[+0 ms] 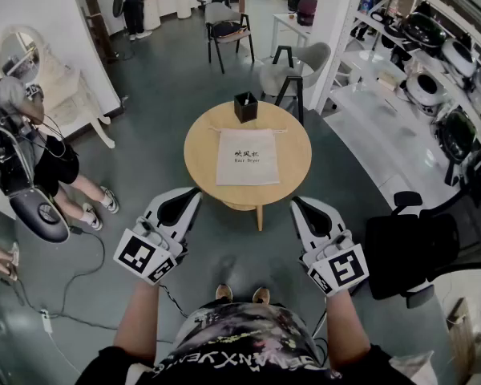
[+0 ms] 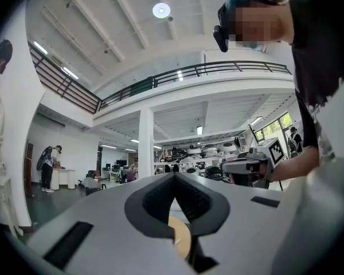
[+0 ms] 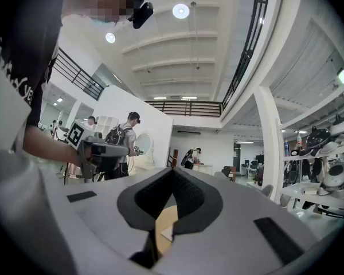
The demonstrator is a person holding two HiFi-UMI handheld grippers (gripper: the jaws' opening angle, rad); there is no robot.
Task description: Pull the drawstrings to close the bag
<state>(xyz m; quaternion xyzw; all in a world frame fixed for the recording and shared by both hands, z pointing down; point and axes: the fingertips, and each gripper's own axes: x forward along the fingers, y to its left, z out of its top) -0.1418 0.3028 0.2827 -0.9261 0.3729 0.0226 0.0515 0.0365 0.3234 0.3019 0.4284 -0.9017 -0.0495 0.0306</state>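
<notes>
Large open-plan lab or workshop hall: white shelving [image 1: 370, 107] of rounded devices [image 1: 423, 88] at right, office chairs [image 1: 227, 24] at top, mezzanine railing [image 2: 189, 72] overhead.

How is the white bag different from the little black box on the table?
The white cloth bag lies flat mid-table; the small black box stands upright at the far edge. The bag is wider than the box. Both rest on the round wooden table.
</notes>
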